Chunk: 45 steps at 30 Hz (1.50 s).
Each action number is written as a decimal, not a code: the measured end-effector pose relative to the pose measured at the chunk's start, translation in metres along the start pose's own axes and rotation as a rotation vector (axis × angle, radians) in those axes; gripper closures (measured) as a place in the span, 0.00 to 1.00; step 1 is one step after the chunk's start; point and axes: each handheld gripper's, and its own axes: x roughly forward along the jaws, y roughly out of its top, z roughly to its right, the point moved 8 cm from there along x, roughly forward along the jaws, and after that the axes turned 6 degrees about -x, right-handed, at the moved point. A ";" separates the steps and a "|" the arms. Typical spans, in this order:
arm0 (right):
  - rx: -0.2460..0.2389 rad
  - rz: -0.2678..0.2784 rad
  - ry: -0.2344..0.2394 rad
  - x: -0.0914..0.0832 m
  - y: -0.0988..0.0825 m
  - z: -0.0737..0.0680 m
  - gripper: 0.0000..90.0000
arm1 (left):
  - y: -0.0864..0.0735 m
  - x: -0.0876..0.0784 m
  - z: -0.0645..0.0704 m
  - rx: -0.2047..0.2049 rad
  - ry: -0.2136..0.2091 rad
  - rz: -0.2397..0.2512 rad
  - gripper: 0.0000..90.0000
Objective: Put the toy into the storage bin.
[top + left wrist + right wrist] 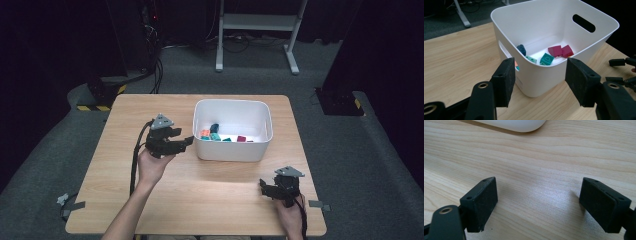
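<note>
The left gripper (189, 141) hovers just at the bin's (232, 150) nine o'clock side, its fingers (504, 82) released and pointed at the near corner, nothing between them. The white bin sits on the counter (125, 165) at centre, holding bricks (560, 51) in red, teal and blue. The right gripper (264, 187) rests at five o'clock from the bin, well apart, fingers (482, 202) spread wide and empty over bare wood.

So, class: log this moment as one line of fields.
left tool: open, empty, beside white bin | right tool: open, empty, over table | bin: bricks inside
</note>
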 end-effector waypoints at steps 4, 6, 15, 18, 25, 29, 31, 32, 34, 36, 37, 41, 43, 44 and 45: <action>0.000 0.000 0.000 0.000 0.000 0.000 0.17 | -0.002 -0.005 -0.002 0.001 0.011 0.012 0.46; 0.000 0.000 0.000 0.000 0.000 0.000 0.17 | -0.004 -0.010 -0.003 -0.002 0.011 0.022 0.46; 0.000 0.000 0.000 0.000 0.000 0.000 0.17 | -0.011 -0.020 -0.008 -0.005 0.025 0.021 0.46; 0.000 0.000 0.000 0.000 0.000 0.000 0.17 | -0.012 -0.023 -0.010 -0.008 0.035 0.032 0.46; 0.000 0.000 0.000 0.000 0.000 0.000 0.17 | -0.018 -0.033 -0.014 -0.014 0.047 0.044 0.47; 0.000 0.000 0.000 0.000 0.000 0.000 0.17 | -0.021 -0.036 -0.016 -0.017 0.053 0.043 0.47; 0.000 0.000 0.000 0.000 0.000 0.000 0.17 | -0.024 -0.037 -0.018 -0.021 0.054 0.045 0.47; 0.000 0.000 0.000 0.000 0.000 0.000 0.17 | -0.026 -0.038 -0.019 -0.026 0.055 0.045 0.47; 0.000 0.000 0.000 0.000 0.000 0.000 0.17 | -0.030 -0.040 -0.021 -0.034 0.059 0.045 0.47; 0.000 0.000 0.000 0.000 0.000 0.000 0.17 | -0.032 -0.040 -0.023 -0.037 0.062 0.046 0.47; 0.000 0.000 0.000 0.000 0.000 0.000 0.17 | -0.032 -0.040 -0.023 -0.037 0.062 0.046 0.47; 0.000 0.000 0.000 0.000 0.000 0.000 0.17 | -0.038 -0.043 -0.025 -0.049 0.065 0.043 0.47; 0.000 0.000 0.000 0.000 0.000 0.000 0.17 | -0.039 -0.043 -0.026 -0.049 0.067 0.045 0.47; 0.000 0.000 0.000 0.000 0.000 0.000 0.17 | -0.041 -0.045 -0.027 -0.048 0.071 0.046 0.47; 0.000 0.000 0.000 0.000 0.000 0.000 0.17 | -0.041 -0.045 -0.027 -0.048 0.071 0.046 0.47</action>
